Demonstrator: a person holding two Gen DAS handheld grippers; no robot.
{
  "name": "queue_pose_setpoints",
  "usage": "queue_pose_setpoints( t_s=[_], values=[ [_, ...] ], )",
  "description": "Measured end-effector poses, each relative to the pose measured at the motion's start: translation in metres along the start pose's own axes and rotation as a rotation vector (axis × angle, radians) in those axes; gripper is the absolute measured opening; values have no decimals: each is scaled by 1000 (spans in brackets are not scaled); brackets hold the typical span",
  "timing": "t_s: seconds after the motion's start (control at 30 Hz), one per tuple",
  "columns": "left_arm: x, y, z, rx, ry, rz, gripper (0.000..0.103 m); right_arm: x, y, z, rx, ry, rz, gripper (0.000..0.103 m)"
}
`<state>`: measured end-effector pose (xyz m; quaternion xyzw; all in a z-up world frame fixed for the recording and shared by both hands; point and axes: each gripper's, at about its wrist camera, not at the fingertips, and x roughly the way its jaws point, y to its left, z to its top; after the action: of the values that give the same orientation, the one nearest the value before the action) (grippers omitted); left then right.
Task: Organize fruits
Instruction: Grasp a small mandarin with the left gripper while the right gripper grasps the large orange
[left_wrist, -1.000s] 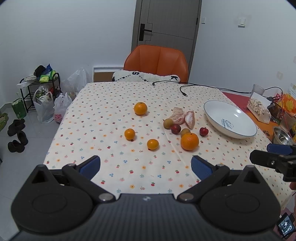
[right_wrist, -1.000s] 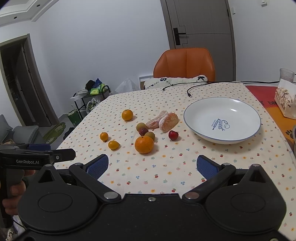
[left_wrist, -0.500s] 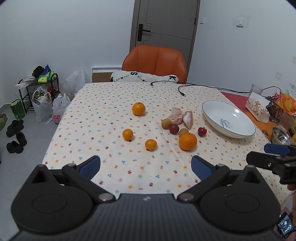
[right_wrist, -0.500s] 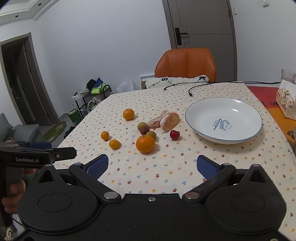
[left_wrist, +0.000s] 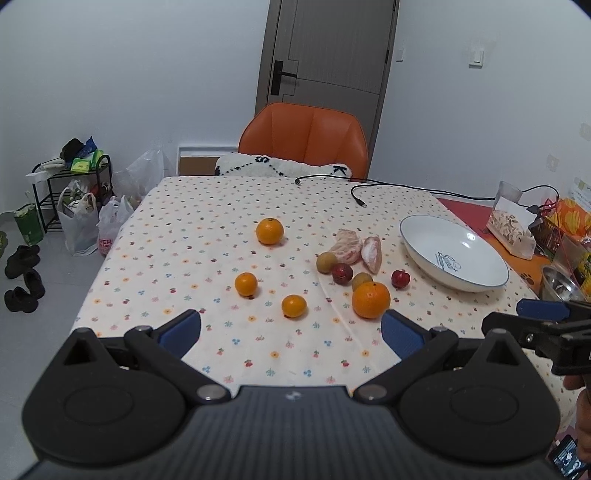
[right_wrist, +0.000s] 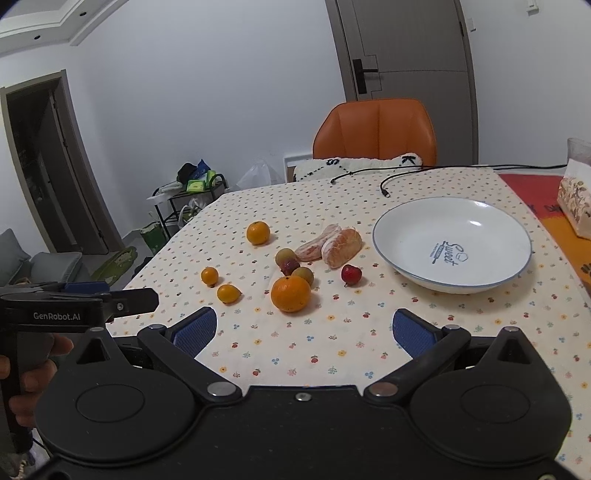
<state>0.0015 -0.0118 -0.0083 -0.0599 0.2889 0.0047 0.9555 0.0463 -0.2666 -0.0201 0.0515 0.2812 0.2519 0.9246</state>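
Fruits lie loose on the flowered tablecloth: a big orange (left_wrist: 371, 300) (right_wrist: 290, 294), three smaller oranges (left_wrist: 270, 231) (left_wrist: 246, 284) (left_wrist: 294, 306), two peeled citrus pieces (left_wrist: 349, 246) (right_wrist: 341, 242), small green and dark red fruits (left_wrist: 341, 273) and a red one (right_wrist: 351, 274). An empty white plate (left_wrist: 491, 280) (right_wrist: 406, 258) sits to their right. My left gripper (left_wrist: 291, 330) is open and empty at the table's near edge. My right gripper (right_wrist: 304, 328) is open and empty, just short of the big orange.
An orange chair (left_wrist: 303, 140) stands at the far end. Black cables (left_wrist: 369, 188) lie across the far tablecloth. Snack bags (left_wrist: 511, 229) and a metal bowl (left_wrist: 559, 284) crowd the right side. Bags and a rack (left_wrist: 74, 192) stand on the floor to the left.
Both grippers have shifted only slightly; the left view rose a little. Nothing on the table has moved.
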Motion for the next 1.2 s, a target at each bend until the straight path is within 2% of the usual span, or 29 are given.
queue_pose_setpoints(
  t_s=[0.2, 0.33, 0.5, 0.57, 0.67, 0.83, 0.97, 1.2],
  values=[
    [16, 1, -2, -6, 0, -16, 101, 16, -5, -3, 23, 4, 12, 103],
    [25, -2, -2, 9, -9, -11, 95, 26, -8, -3, 33, 0, 31, 101],
    [37, -2, -1, 14, -17, -15, 87, 38, -11, -1, 33, -5, 37, 90],
    [43, -2, 0, 14, -12, -17, 78, 44, -12, 0, 37, 2, 41, 85],
    [53, 0, 1, 5, 4, -24, 70, 53, -13, 1, 43, 14, 54, 80],
    [70, 5, 2, -12, 20, -26, 68, 72, -11, 5, 49, 38, 60, 77],
    [85, 8, 3, -20, 46, -26, 61, 87, -6, 8, 37, 57, 66, 75],
    [107, 7, 2, -14, 82, -8, 60, 104, -7, 9, 51, 88, 84, 72]
  ],
)
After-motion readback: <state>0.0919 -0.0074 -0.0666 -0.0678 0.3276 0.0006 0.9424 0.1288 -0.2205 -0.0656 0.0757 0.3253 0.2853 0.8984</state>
